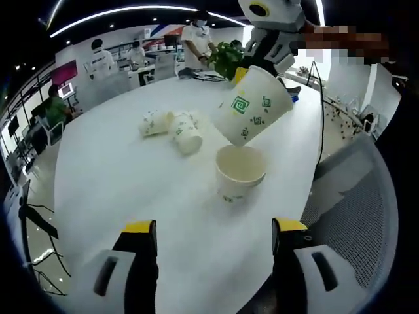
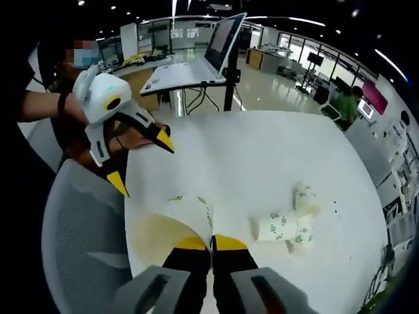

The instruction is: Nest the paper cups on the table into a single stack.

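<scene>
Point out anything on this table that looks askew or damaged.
Three white paper cups with green print lie tipped on their sides on the white round table, looking somewhat crumpled. Another upright white paper cup stands intact while the right gripper holds a tilted cup above it.

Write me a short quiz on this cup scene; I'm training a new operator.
1. True or false: the right gripper holds a tilted white paper cup with green print above the upright white paper cup on the white table.
2. The left gripper is: A open; B shut on a cup; C shut on nothing.
3. Fill in: the far paper cups lie on their ____.
Key: 1 true; 2 A; 3 sides.
</scene>
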A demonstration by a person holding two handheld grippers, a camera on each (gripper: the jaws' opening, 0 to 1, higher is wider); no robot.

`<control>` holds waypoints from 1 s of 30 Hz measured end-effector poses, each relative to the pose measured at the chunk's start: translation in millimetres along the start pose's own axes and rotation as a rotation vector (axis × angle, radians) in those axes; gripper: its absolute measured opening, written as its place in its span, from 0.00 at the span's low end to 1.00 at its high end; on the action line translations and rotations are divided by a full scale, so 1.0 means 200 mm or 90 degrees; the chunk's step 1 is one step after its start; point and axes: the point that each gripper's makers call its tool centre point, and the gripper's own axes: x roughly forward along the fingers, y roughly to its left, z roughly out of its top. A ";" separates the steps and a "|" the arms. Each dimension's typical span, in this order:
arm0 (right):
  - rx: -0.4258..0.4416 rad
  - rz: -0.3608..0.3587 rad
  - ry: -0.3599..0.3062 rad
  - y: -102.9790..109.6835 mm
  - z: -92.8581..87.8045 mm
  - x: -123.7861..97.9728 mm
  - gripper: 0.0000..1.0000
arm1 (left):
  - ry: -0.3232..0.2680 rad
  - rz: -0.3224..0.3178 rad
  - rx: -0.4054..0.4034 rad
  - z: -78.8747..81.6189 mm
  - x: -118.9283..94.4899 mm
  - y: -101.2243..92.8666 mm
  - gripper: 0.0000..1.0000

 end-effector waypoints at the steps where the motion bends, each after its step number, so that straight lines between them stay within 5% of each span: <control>1: -0.002 0.006 0.004 0.01 0.00 0.00 0.00 | 0.000 -0.001 -0.001 0.00 0.00 0.00 0.70; 9: -0.051 0.053 0.085 0.07 -0.04 0.07 0.00 | -0.005 0.001 -0.005 -0.01 -0.01 -0.01 0.70; 30: -0.102 0.066 0.178 0.09 -0.08 0.22 0.00 | -0.007 0.006 -0.012 -0.04 -0.02 -0.01 0.70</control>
